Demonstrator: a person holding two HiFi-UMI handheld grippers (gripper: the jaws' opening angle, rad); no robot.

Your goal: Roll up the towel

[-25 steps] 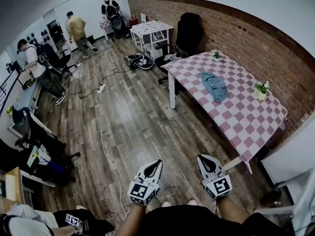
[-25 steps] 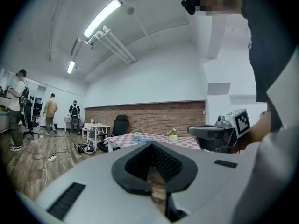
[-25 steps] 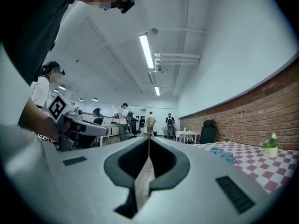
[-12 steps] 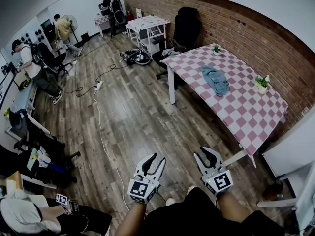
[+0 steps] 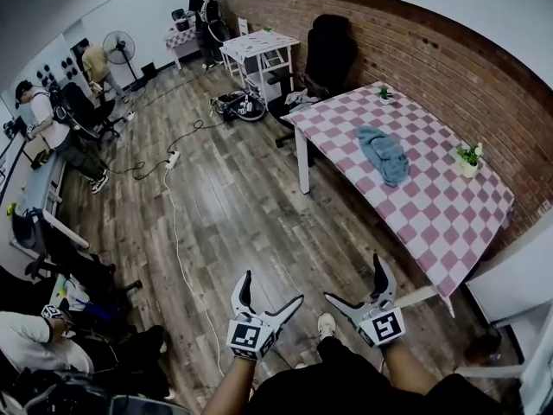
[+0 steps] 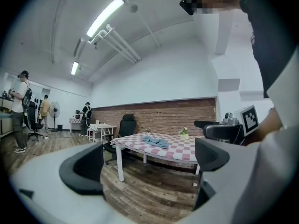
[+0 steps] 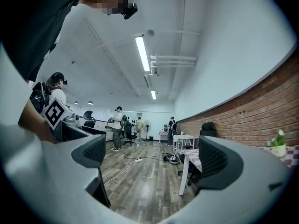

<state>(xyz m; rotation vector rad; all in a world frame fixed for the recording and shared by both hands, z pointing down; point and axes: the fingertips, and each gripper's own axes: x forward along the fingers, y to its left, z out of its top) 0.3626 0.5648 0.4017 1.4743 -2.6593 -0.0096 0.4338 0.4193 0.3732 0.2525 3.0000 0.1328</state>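
Currently left gripper (image 5: pixel 272 287) and right gripper (image 5: pixel 352 277) are empty, jaws opening wide. Crumpled towel (image 5: pixel 384 154) sits mid checkered table (image 5: pixel 449 223); potted plant (image 5: pixel 469 158) at wall-side edge, office chair (image 5: pixel 328 54) beyond, cable (image 5: pixel 177 232) across wood floor (image 5: pixel 233 206).

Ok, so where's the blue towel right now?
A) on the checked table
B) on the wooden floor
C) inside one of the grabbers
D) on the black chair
A: the blue towel lies bunched up on top of the pink-and-white checked table.
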